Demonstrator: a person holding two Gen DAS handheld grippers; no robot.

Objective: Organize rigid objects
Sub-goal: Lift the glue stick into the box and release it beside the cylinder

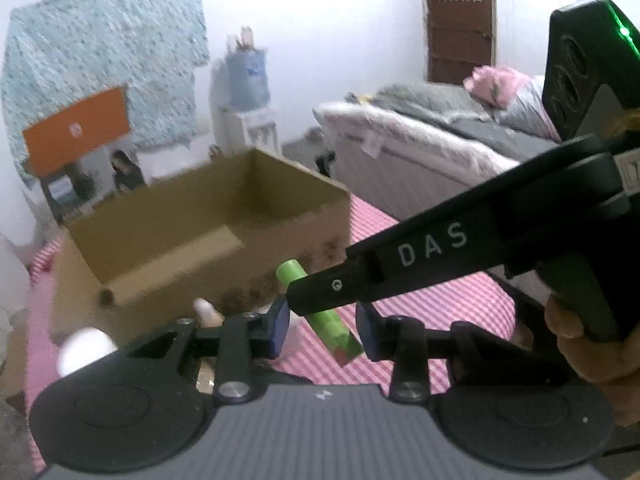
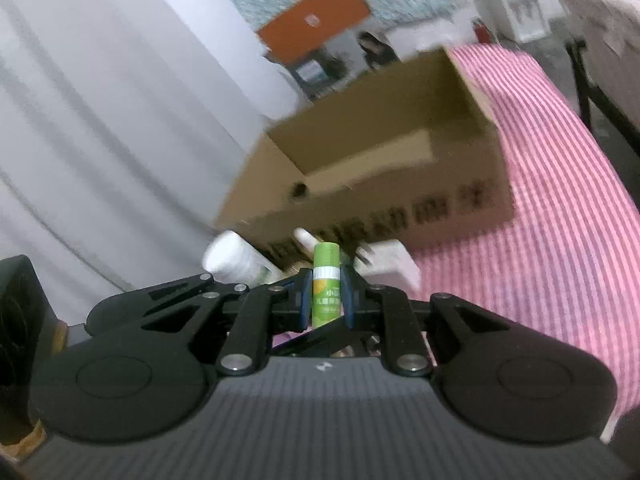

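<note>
Your right hand-held gripper (image 2: 327, 294) is clamped on the green tube (image 2: 327, 280), which stands upright between its blue pads, cap end forward. In the left wrist view the same tube (image 1: 326, 312) crosses at a slant in the gap of your left hand-held gripper (image 1: 322, 326), whose pads stand apart and clear of it. The cardboard box (image 2: 372, 184) sits ahead on the pink-striped surface (image 2: 560, 208); its visible interior shows only the bottom flap. White items (image 2: 236, 258) lie against the box's near wall.
</note>
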